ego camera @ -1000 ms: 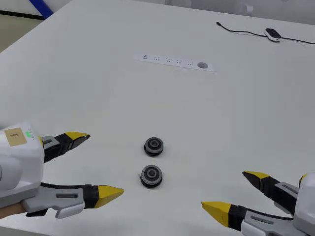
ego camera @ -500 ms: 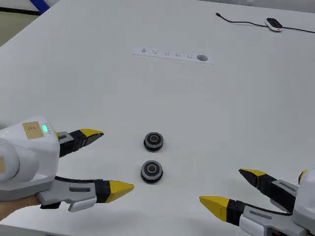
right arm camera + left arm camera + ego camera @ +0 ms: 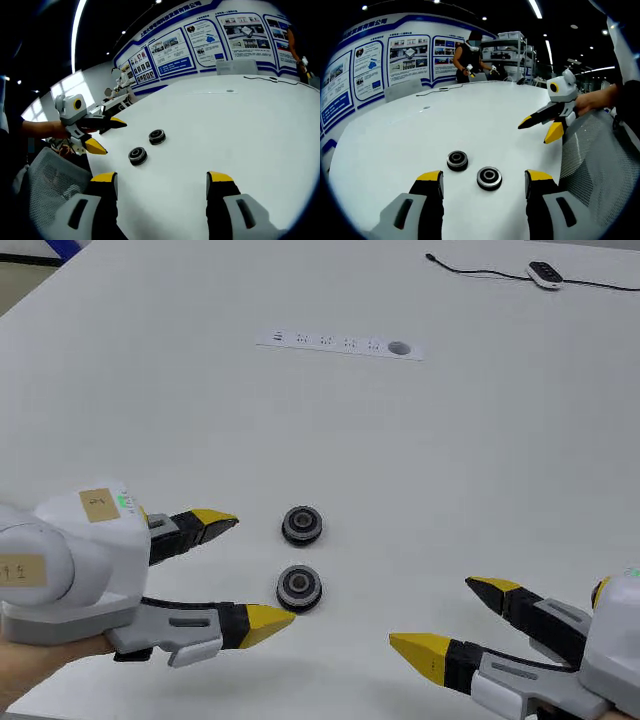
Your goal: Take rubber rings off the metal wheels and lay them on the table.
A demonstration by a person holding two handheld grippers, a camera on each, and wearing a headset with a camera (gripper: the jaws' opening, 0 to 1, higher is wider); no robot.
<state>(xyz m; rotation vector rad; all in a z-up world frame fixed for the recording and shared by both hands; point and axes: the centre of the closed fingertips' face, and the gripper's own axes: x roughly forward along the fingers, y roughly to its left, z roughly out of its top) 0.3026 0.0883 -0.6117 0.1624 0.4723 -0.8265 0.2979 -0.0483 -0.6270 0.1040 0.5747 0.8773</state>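
Note:
Two small metal wheels with black rubber rings lie flat on the white table: the near wheel and the far wheel. My left gripper is open just left of the wheels, its yellow tips flanking the near wheel's left side without touching. At the lower right my right gripper is open too, well apart from both wheels. Each gripper appears in the other's view: the right gripper and the left gripper.
A white power strip lies flat further back on the table. A black cable with a remote-like device sits at the far right. A mesh chair stands by the table edge. A person stands beyond the far end.
My left gripper has moved right toward the wheels, its tips now next to the near wheel. The right gripper has crept slightly left. The head camera has shifted.

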